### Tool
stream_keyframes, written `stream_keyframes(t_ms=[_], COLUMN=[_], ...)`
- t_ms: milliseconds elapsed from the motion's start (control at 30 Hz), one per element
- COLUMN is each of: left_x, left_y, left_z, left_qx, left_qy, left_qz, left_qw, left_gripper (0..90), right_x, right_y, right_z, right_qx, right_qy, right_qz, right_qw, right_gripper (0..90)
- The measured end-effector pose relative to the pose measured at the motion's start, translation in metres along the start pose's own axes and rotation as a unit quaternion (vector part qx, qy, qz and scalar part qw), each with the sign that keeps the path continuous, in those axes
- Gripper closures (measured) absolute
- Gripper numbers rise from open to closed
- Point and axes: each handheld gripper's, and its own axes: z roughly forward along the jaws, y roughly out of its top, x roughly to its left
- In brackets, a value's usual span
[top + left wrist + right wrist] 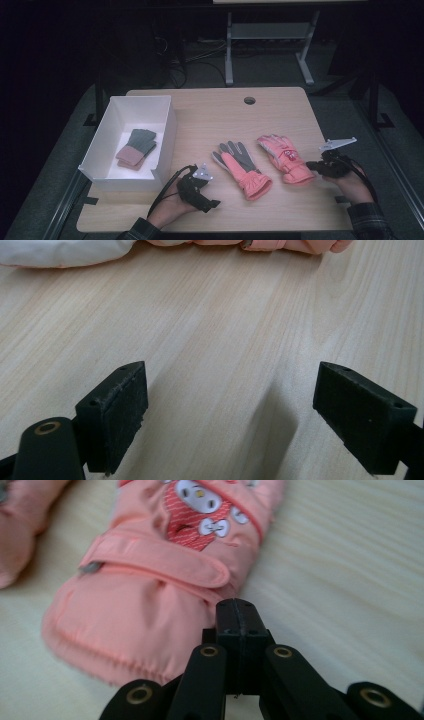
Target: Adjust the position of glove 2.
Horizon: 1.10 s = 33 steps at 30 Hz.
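Observation:
Two pink winter gloves lie on the wooden table (pixel 210 115). One glove (pixel 240 170) shows its grey palm. The other glove (pixel 285 157) lies back up with a cartoon patch (pixel 200 510) on it. My right gripper (pixel 311 165) comes in from the right, shut, with its tip (pixel 237 610) at the side of that glove's cuff (pixel 135 625); nothing shows between the jaws. My left gripper (pixel 212 204) rests low near the front edge, left of the grey-palmed glove. It is open, with its pads (pixel 117 410) wide apart over bare wood, and the edge of a pink glove (pixel 280 244) lies far ahead.
A white box (pixel 167 130) stands at the table's left and holds a grey and pink knitted pair (pixel 136 148). A cable hole (pixel 249 100) sits near the far edge. Table legs (pixel 229 50) and cables stand on the dark floor beyond.

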Motion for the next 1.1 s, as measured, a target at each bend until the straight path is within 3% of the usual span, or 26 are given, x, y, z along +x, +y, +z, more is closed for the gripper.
stream_keyframes(t_ms=[133, 200, 300, 533, 633, 767, 867, 1100], left_x=[-0.001, -0.001, 0.0, 0.0, -0.001, -0.002, -0.002, -0.003], left_y=[-0.001, -0.001, -0.001, 0.0, -0.001, -0.001, -0.001, -0.001], left_z=[0.001, 0.001, 0.0, 0.0, 0.001, 0.001, 0.002, 0.004], left_qx=[-0.003, -0.004, -0.002, 0.0, -0.003, -0.003, 0.004, -0.003], left_qy=[0.002, 0.003, 0.002, 0.001, 0.002, 0.003, 0.0, 0.001], left_qz=[-0.005, -0.006, -0.001, -0.001, -0.006, -0.006, -0.002, -0.003], left_qw=[1.0, 1.0, 1.0, 1.0, 1.0, 1.0, 1.0, 1.0], left_gripper=[14.0, 14.0, 14.0, 14.0, 14.0, 14.0, 14.0, 14.2], right_x=[0.006, 0.008, 0.013, 0.02, 0.024, 0.026, 0.027, 0.026], right_y=[0.007, 0.016, 0.028, 0.041, 0.041, 0.041, 0.043, 0.042], right_z=[-0.012, -0.019, -0.015, 0.019, 0.032, 0.045, 0.047, 0.046], right_qx=[-0.023, -0.05, -0.058, -0.043, -0.017, -0.003, 0.004, -0.004], right_qy=[-0.004, 0.005, 0.019, 0.025, 0.013, 0.005, 0.005, 0.014], right_qz=[0.011, 0.028, 0.041, 0.062, 0.062, 0.055, 0.054, 0.034], right_qw=[0.9997, 0.9983, 0.9973, 0.9969, 0.9978, 0.9985, 0.9985, 0.9993], right_gripper=[81.4, 74.1, 59.7, 45.3, 42.3, 41.7, 46.2, 72.5])
